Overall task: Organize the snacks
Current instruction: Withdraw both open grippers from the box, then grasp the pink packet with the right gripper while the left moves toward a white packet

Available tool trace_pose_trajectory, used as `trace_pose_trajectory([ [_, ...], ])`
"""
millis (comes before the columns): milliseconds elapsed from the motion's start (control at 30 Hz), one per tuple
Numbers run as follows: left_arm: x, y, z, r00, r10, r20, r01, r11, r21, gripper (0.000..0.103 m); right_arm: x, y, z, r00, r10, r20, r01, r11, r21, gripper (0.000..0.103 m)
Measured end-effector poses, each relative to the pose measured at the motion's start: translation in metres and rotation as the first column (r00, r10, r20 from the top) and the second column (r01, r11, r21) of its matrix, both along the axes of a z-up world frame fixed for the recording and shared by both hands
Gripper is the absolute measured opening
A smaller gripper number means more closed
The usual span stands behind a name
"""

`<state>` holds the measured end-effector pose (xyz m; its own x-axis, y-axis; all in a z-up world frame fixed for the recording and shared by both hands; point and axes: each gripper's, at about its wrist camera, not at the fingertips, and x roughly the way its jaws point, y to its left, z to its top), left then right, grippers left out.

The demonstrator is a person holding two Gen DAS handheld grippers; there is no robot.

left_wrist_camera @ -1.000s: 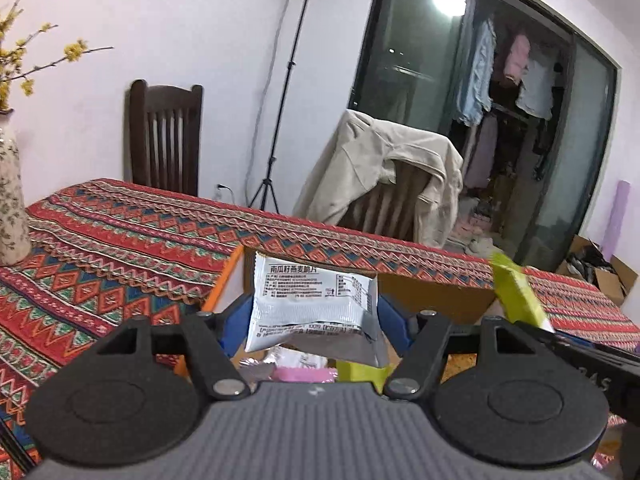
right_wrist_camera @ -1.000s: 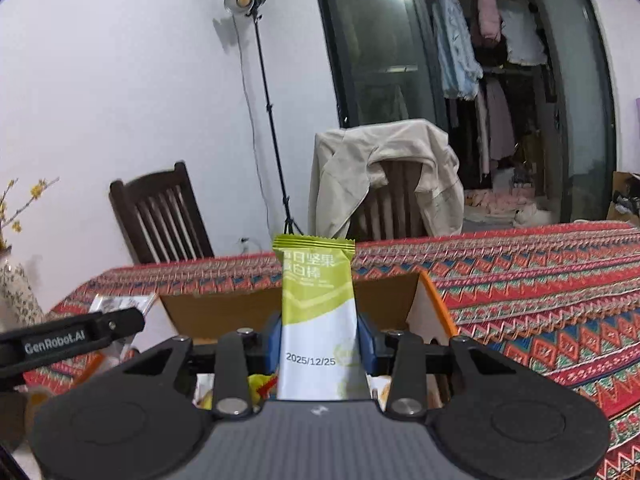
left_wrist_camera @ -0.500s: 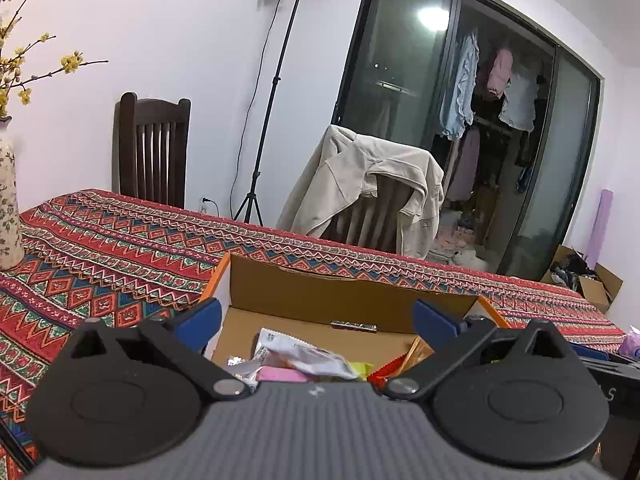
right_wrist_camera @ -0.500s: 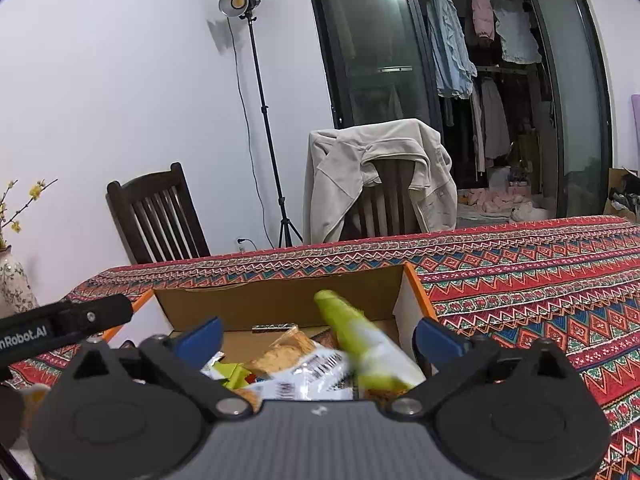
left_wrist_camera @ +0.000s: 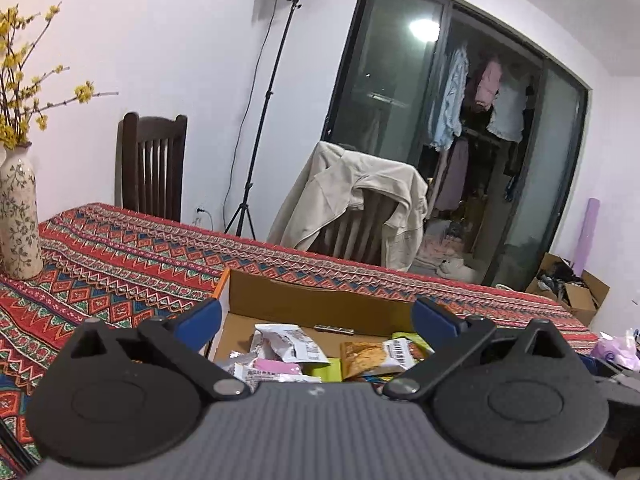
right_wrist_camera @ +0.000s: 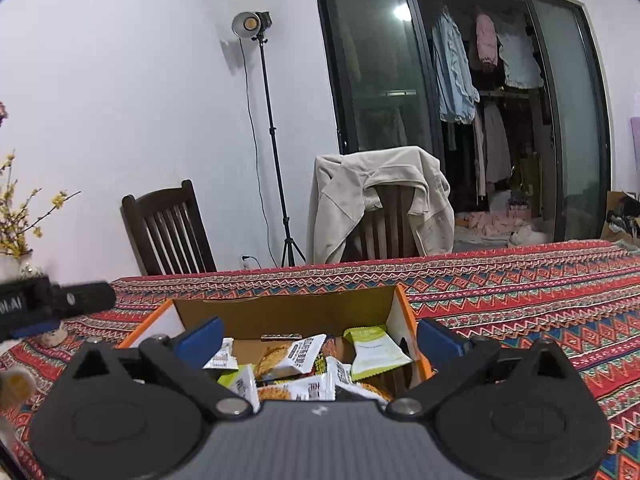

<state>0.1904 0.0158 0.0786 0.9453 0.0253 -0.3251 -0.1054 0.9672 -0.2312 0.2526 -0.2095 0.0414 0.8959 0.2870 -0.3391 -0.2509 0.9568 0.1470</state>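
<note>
An open cardboard box (left_wrist_camera: 320,304) (right_wrist_camera: 280,312) with orange-edged flaps sits on the patterned tablecloth and holds several snack packets. The white packet (left_wrist_camera: 286,342) lies crumpled inside it, beside an orange-brown packet (left_wrist_camera: 366,358). The green-and-white bar packet (right_wrist_camera: 374,346) leans against the box's right wall among white packets (right_wrist_camera: 306,354). My left gripper (left_wrist_camera: 316,318) hangs open just in front of and above the box, nothing between its blue fingertips. My right gripper (right_wrist_camera: 320,334) is likewise open and empty over the box's near side. The left gripper's black side (right_wrist_camera: 56,300) shows at the right view's left edge.
A flowered vase (left_wrist_camera: 18,220) with yellow blossoms stands on the table at far left. Two wooden chairs (left_wrist_camera: 150,168) are behind the table, one draped with a beige jacket (left_wrist_camera: 360,204). A light stand (left_wrist_camera: 260,120) and a glass-doored closet (left_wrist_camera: 460,140) are behind.
Both grippers opened and let go: the white packet and the green bar dropped into the box. Both grippers then pulled back and rose a little, so the box looks farther away.
</note>
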Motion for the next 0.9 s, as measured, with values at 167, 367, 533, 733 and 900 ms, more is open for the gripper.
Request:
trace_pose_trajectory([
  [167,-0.019,-0.004,0.001,1.000,-0.025,-0.005,0.025,1.000,0.007,0.103,-0.021,-0.008,-0.001,1.000,0.008,0.006,-0.008,1.000,-0.030,0.103],
  [367,-0.041,-0.006,-0.011,0.999,-0.039,-0.038,0.040,0.999,0.027,0.103,-0.044,-0.016,-0.012,0.999,0.026,-0.018,-0.028,0.997,-0.071,0.103],
  [533,-0.053,-0.007,-0.033,0.990,-0.073,-0.124,0.081,0.995,0.063,0.103,-0.058,-0.025,-0.031,0.997,0.027,-0.078,-0.037,0.991,-0.131,0.103],
  [733,-0.063,-0.006,-0.061,0.974,-0.093,-0.205,0.108,0.992,0.062,0.103,-0.064,-0.034,-0.056,0.986,0.012,-0.164,-0.042,0.983,-0.179,0.103],
  [900,-0.061,-0.003,-0.084,0.965,-0.092,-0.245,0.105,0.994,0.041,0.103,-0.057,-0.050,-0.068,0.978,-0.038,-0.206,-0.008,0.976,-0.219,0.103],
])
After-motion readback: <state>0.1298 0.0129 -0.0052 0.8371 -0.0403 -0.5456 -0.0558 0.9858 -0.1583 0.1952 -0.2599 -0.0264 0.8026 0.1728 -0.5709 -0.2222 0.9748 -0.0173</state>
